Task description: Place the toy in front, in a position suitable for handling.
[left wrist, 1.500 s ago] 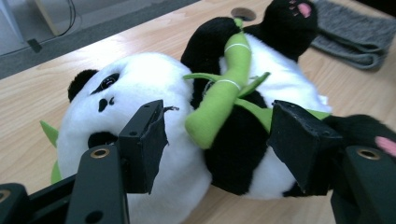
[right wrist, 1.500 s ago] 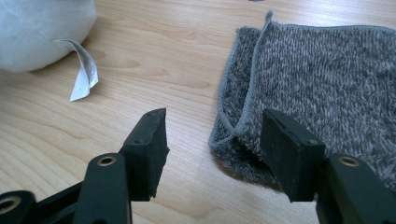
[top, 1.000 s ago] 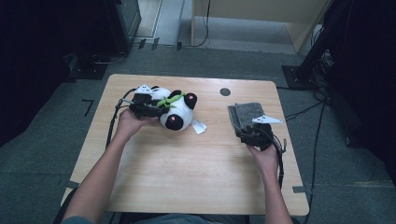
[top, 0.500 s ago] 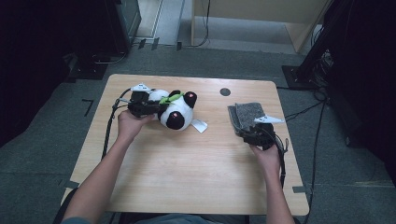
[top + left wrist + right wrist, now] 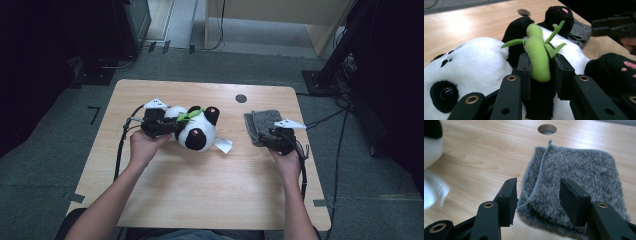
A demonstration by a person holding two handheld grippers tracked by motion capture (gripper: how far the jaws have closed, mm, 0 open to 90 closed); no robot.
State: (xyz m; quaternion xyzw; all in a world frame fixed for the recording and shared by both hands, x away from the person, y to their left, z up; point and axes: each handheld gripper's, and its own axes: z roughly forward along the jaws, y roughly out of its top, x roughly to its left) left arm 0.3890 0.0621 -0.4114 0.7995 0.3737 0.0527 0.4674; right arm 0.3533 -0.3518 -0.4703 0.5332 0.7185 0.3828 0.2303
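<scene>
1. Black-and-white plush panda toy lies on its side on the light wooden table, left of centre; a green felt bamboo sprig is stitched to its chest and a white tag juts toward the table's middle.
2. Left gripper is clenched on the sprig and the black plush beneath it.
3. Right gripper has just been closing; its jaws straddle the near edge of the folded grey fuzzy cloth, pads apart from the pile, not yet pinching.
4. Cloth sits near the table's right edge, well apart from the panda.
5. Round cable hole lies near the far edge, between the two.
6. Near half of the tabletop is bare wood.
</scene>
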